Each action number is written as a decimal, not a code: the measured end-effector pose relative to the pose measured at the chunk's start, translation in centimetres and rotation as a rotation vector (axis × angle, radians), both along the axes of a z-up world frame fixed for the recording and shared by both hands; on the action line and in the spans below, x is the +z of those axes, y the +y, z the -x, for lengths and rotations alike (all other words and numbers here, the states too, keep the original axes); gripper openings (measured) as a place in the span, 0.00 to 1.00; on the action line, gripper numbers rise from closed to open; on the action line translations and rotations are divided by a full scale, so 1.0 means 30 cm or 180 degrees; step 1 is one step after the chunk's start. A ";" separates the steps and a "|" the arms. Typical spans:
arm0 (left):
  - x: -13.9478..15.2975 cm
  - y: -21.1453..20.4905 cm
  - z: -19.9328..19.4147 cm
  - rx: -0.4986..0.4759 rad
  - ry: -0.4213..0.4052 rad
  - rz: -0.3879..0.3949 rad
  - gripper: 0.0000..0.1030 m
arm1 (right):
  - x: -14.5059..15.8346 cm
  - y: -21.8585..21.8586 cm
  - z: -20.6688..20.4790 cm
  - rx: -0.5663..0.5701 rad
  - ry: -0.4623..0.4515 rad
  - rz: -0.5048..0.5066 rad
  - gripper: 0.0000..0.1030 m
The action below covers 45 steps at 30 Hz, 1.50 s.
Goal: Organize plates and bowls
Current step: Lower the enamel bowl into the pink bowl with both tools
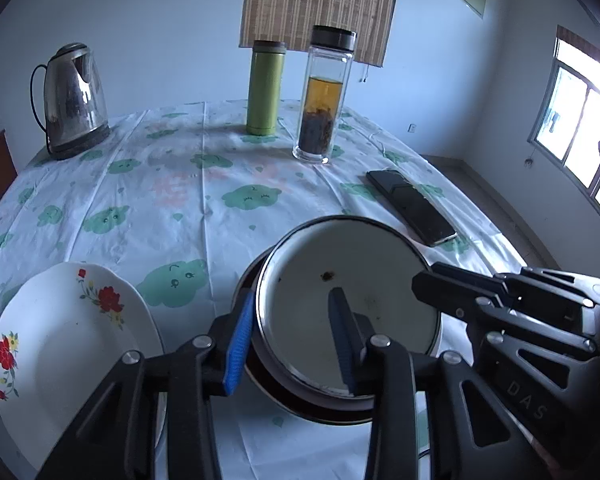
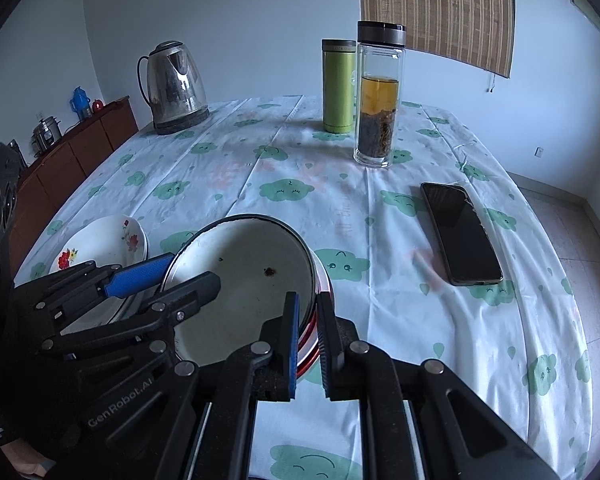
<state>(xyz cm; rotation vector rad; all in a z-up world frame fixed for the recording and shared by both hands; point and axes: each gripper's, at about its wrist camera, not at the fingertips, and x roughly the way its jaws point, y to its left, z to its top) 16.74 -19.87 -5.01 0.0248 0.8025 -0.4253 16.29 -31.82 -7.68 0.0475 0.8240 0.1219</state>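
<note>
At about nine o'clock on the table (image 1: 172, 184), which wears a cloth printed with green clouds, a white flowered plate (image 1: 64, 340) sits near the front edge. Just to its right is the enamel bowl (image 1: 348, 304), white inside with a red outer wall, tipped up toward the cameras. The left gripper (image 1: 288, 344) straddles the bowl's near-left rim, one blue pad outside the wall and the other inside the bowl; whether the pads actually press on the rim I cannot tell (the gap looks wider than the wall). The right gripper (image 2: 308, 344) pinches the bowl's rim at roughly five o'clock in the right wrist view, jaws narrow, clamped on the red-striped wall. Farther back, a steel kettle (image 1: 74, 100) stands at ten o'clock, a green flask (image 1: 265, 88) at twelve, a glass tea bottle (image 1: 324, 96) just beside it. A dark phone (image 1: 412, 206) lies flat at two o'clock.
</note>
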 end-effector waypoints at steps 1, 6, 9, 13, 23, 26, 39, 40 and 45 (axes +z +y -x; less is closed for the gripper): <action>0.000 -0.003 0.003 -0.0004 -0.0012 -0.0012 0.34 | 0.000 -0.001 -0.001 0.0000 0.0001 0.0003 0.11; 0.001 -0.002 0.008 -0.0019 -0.0028 -0.0014 0.34 | -0.005 -0.003 0.002 -0.0001 -0.0004 -0.0012 0.11; 0.004 -0.003 0.010 -0.0022 -0.0038 -0.0033 0.34 | -0.004 -0.005 0.005 -0.0002 -0.0014 -0.0003 0.11; 0.006 -0.005 0.012 -0.0035 -0.0035 -0.0023 0.34 | -0.004 -0.004 0.008 0.0001 -0.0020 0.0008 0.11; 0.007 -0.006 0.009 -0.0059 -0.0025 0.0001 0.34 | -0.003 -0.006 0.015 0.0011 -0.0039 0.0006 0.12; 0.006 -0.006 0.009 -0.0061 -0.0023 0.0008 0.34 | -0.003 -0.006 0.020 0.0014 -0.0038 0.0010 0.12; 0.006 0.000 0.009 -0.0060 -0.0042 0.0035 0.38 | 0.003 0.001 0.039 0.0057 -0.0063 0.0017 0.13; 0.005 -0.001 0.008 -0.0058 -0.0042 0.0032 0.38 | 0.003 0.002 0.039 0.0057 -0.0062 0.0018 0.13; 0.007 -0.001 0.011 -0.0059 -0.0054 0.0055 0.42 | 0.003 0.003 0.040 0.0068 -0.0066 0.0020 0.13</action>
